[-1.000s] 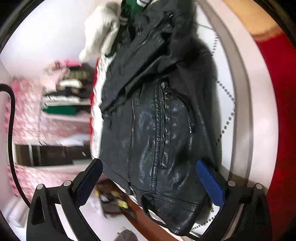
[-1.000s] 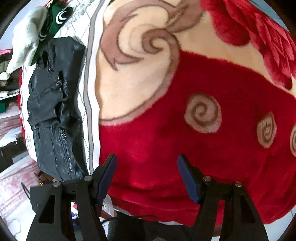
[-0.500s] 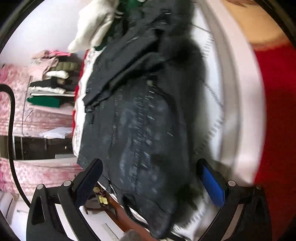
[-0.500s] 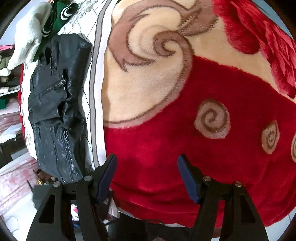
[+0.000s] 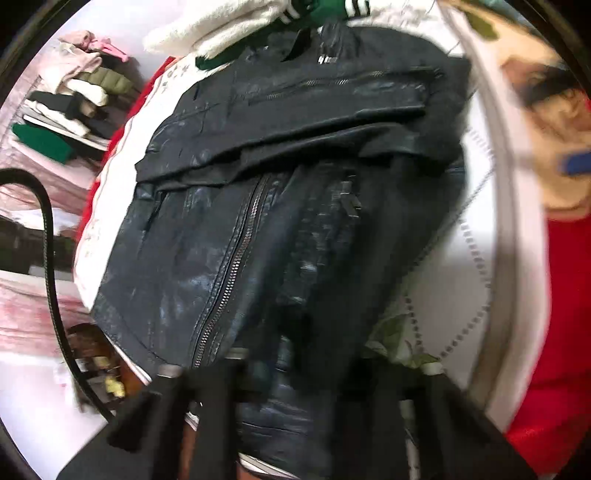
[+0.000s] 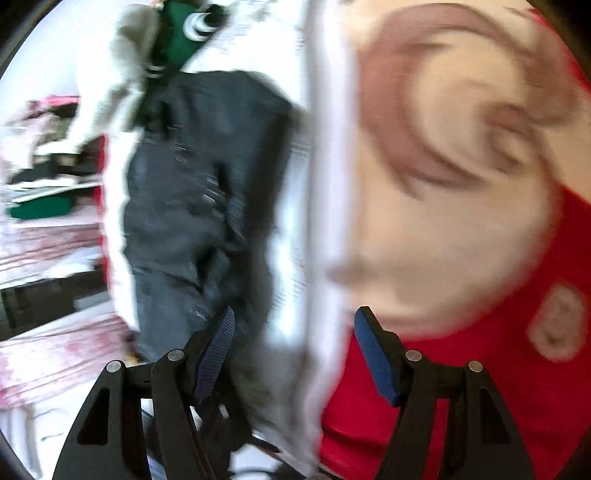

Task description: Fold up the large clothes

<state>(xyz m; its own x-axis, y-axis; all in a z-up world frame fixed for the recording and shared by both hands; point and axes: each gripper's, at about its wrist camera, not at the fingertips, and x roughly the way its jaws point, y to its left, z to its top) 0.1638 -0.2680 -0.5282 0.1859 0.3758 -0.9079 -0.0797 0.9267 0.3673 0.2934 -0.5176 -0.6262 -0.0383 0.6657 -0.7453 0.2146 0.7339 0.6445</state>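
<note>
A black leather jacket (image 5: 280,206) lies folded on the white quilted sheet (image 5: 458,266), zipper facing up. My left gripper (image 5: 295,373) sits low at the jacket's near hem; its fingers are blurred and dark against the leather, and the pads are hidden by the fabric. The jacket also shows in the right wrist view (image 6: 199,192), blurred. My right gripper (image 6: 293,354) is open and empty, hovering over the sheet just right of the jacket. It also appears in the left wrist view as a blue pad (image 5: 576,164) at far right.
A white fleece and a green garment (image 5: 317,11) lie beyond the jacket's collar. A red and beige patterned blanket (image 6: 461,184) covers the bed to the right. Shelves with stacked clothes (image 5: 70,99) stand at left. A black cable (image 5: 48,240) hangs at left.
My left gripper has dropped onto the jacket's near hem and its fingers have come closer together. My right gripper has swung left from the red blanket toward the jacket, staying open.
</note>
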